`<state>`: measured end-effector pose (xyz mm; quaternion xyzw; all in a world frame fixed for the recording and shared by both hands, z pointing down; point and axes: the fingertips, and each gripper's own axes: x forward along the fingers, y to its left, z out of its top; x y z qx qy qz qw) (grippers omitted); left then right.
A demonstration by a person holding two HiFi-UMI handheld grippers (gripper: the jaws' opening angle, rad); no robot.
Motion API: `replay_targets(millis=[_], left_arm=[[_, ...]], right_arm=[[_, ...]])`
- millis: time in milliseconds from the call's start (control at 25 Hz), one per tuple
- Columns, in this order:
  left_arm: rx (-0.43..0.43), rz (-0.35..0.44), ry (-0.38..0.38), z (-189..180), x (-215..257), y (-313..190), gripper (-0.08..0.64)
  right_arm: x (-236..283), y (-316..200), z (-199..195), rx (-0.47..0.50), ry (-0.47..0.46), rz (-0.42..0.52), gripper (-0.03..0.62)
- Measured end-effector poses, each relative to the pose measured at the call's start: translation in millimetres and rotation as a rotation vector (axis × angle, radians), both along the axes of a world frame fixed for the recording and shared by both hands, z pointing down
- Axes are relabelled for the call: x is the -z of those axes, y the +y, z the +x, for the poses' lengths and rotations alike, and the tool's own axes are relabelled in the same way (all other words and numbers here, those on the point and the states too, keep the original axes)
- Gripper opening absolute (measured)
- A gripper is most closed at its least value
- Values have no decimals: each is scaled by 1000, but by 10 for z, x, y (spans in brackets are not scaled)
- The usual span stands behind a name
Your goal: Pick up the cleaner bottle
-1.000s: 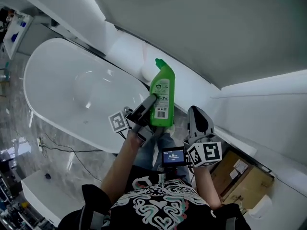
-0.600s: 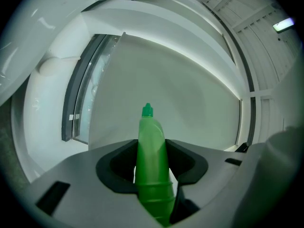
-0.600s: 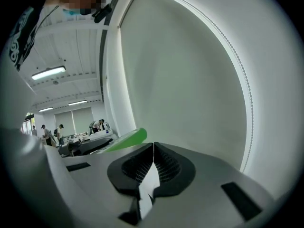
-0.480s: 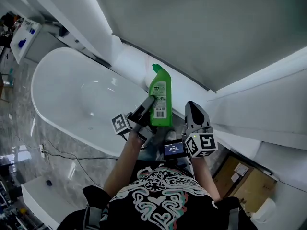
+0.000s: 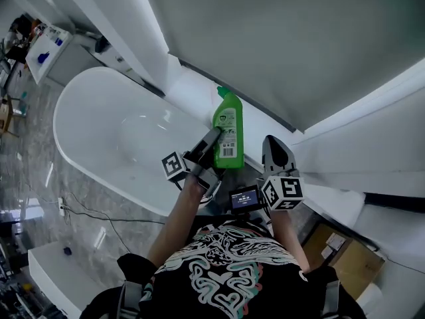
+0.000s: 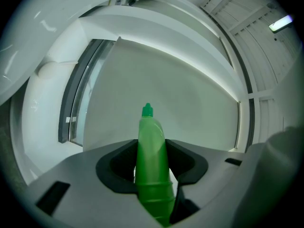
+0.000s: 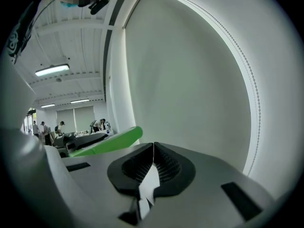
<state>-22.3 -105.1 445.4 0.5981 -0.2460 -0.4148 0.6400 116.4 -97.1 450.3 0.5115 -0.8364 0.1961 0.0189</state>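
Pinching the green cleaner bottle (image 5: 228,128) low on its body between the pads of the left tool (image 5: 214,143). Holding it upright, cap on top, off any surface, near the end of the white bathtub (image 5: 99,135) and in front of the pale wall (image 5: 279,38). Keeping the right tool (image 5: 273,148) just beside the bottle, pressed together on nothing.

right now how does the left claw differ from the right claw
The left claw is clamped on the green cleaner bottle; the right claw holds nothing. The left claw's jaws stand apart at the bottle's width; the right claw's jaws meet. Both are the same grey build, held side by side.
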Motion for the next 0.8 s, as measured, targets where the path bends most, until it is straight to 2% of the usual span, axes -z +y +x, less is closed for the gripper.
replay_targets(millis=[400,800], left_arm=[[-1,3,16,17,27,-6,181],[-1,-2,21,10,20,-2,181]], right_arm=[[63,-37,-79,34,8,28,28],[111,-63,-53,22,-4,36,28]])
